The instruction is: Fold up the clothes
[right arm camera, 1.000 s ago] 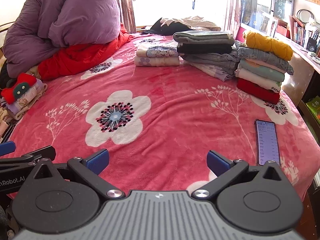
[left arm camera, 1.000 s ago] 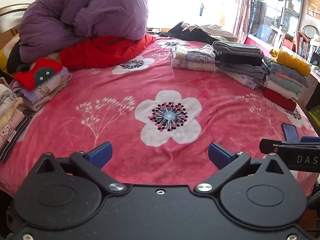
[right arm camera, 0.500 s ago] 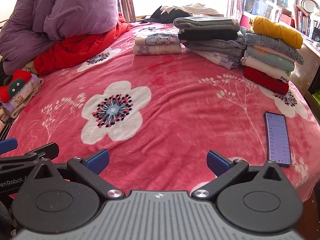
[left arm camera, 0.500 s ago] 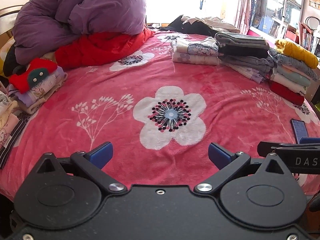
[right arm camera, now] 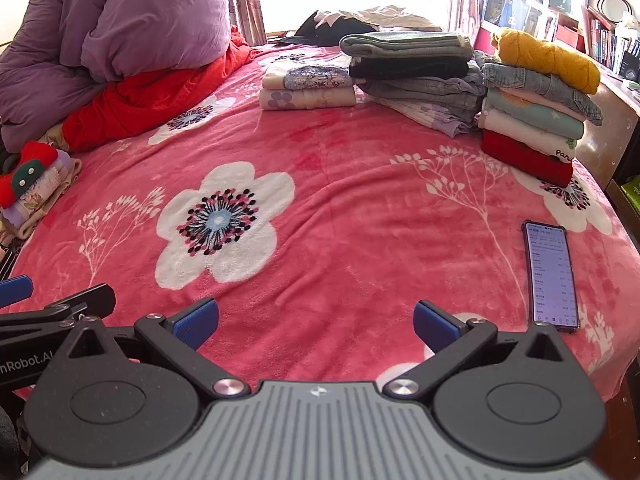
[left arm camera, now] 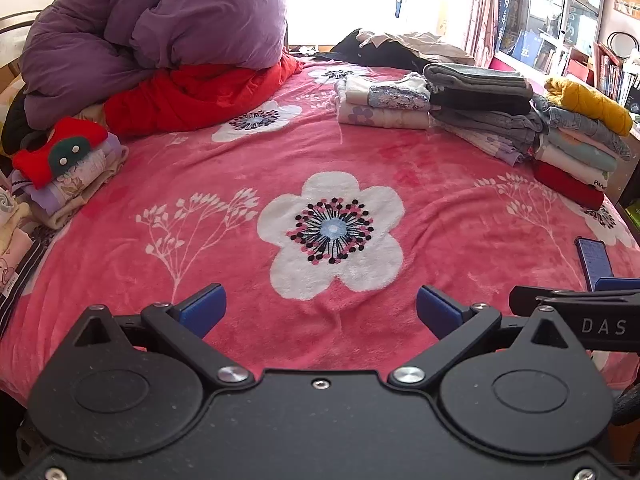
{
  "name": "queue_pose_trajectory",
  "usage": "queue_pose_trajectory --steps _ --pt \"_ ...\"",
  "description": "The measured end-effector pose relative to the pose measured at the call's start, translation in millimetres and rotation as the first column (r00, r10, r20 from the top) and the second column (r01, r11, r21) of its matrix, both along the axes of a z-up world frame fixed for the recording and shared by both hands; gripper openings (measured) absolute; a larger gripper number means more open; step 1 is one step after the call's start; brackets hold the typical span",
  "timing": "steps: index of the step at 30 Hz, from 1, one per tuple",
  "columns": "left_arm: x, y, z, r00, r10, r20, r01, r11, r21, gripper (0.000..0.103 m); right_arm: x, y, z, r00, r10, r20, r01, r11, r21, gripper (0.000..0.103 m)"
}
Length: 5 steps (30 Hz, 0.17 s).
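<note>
My left gripper [left arm camera: 320, 306] hangs open over the near edge of a pink flowered blanket [left arm camera: 360, 168], nothing between its blue pads. Beside it, my right gripper [right arm camera: 316, 322] is open and empty too. Folded clothes stand in stacks at the far right: a grey and dark stack [right arm camera: 408, 68], a stack topped by a yellow knit [right arm camera: 540, 92], and a pale floral stack [right arm camera: 308, 88]. A heap of unfolded dark and beige garments [right arm camera: 360, 20] lies at the far end by the window. At the left edge sits another folded pile with a red piece [left arm camera: 60, 152] on top.
A purple duvet [left arm camera: 160, 28] rests on red bedding [left arm camera: 192, 92] at the far left. A phone [right arm camera: 550, 276] lies screen up near the right gripper. Shelves and a wooden board [right arm camera: 608, 120] border the bed's right side. White flower print [left arm camera: 332, 232] marks the blanket's middle.
Both grippers have moved forward and slightly lower over the bed, so the stacks and flower look nearer. Both stay open; nothing was picked up.
</note>
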<state>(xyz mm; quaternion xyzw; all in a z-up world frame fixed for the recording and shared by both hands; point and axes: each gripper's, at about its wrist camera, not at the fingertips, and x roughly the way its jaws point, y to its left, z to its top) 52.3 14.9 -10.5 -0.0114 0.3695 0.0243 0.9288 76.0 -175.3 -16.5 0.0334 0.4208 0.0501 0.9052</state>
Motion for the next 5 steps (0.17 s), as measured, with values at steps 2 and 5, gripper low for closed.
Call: queue_pose_trajectory --steps 2,5 --pt "0.2 0.5 0.2 1.000 -0.001 -0.001 0.001 1.000 -0.003 0.103 -0.5 -0.4 0.4 1.000 -0.001 0.000 0.001 1.000 0.001 0.103" --pt "-0.1 0.6 0.4 1.000 -0.001 0.002 0.001 1.000 -0.008 0.103 -0.9 -1.3 0.5 1.000 -0.001 0.000 0.001 1.000 0.003 0.103"
